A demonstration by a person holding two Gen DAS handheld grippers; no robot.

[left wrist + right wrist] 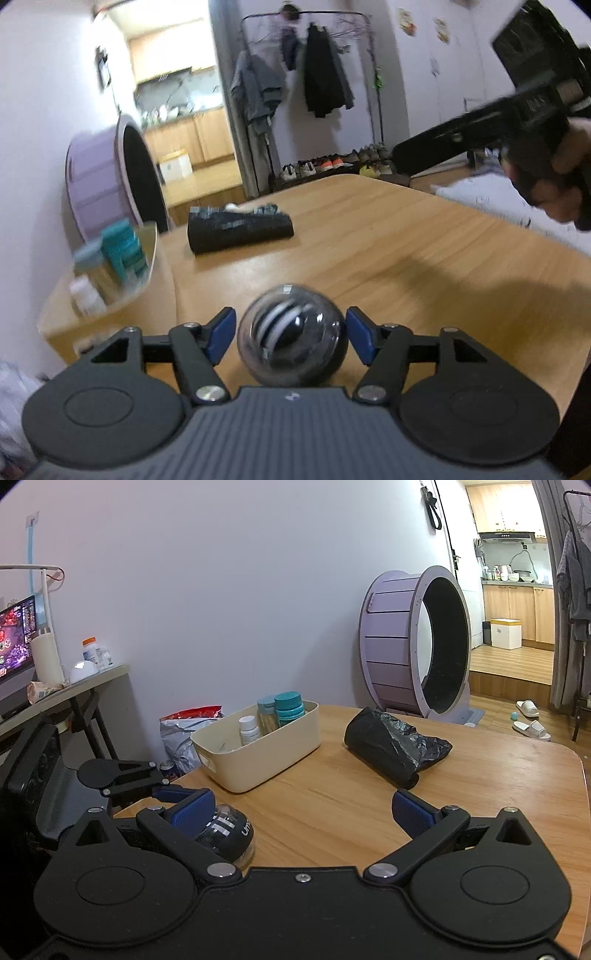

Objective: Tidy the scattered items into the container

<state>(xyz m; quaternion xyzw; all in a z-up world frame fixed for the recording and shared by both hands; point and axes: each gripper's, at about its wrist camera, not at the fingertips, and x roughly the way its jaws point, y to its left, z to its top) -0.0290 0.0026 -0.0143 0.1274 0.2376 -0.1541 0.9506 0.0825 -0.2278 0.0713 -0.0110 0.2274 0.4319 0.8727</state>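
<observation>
Left gripper (291, 334): you are holding it low over the table, jaws standing wide, blue pads on either side of the ball with a gap showing each side.
Ball (291, 338): clear-shelled, black and white striped core, sitting on the wooden table (406, 251) between your left fingers near its close edge; not gripped.
Right gripper (301, 810): you are holding it with jaws spread wide, gripping nothing; its left pad (192, 810) is overlapping the ball (229, 834) in this view, contact I cannot tell.
Container (258, 753): cream plastic bin, sitting beyond the ball near the table's left edge.
Container contents: a white bottle (248, 730), a pale-blue-lidded jar (267, 716) and a teal-lidded jar (290, 709), all standing upright toward the far end.
Black bag (395, 744): crumpled plastic, lying on the table to the right of the bin, apart from it.
Far: a lilac wheel (406, 646) is standing on the floor against the wall.
</observation>
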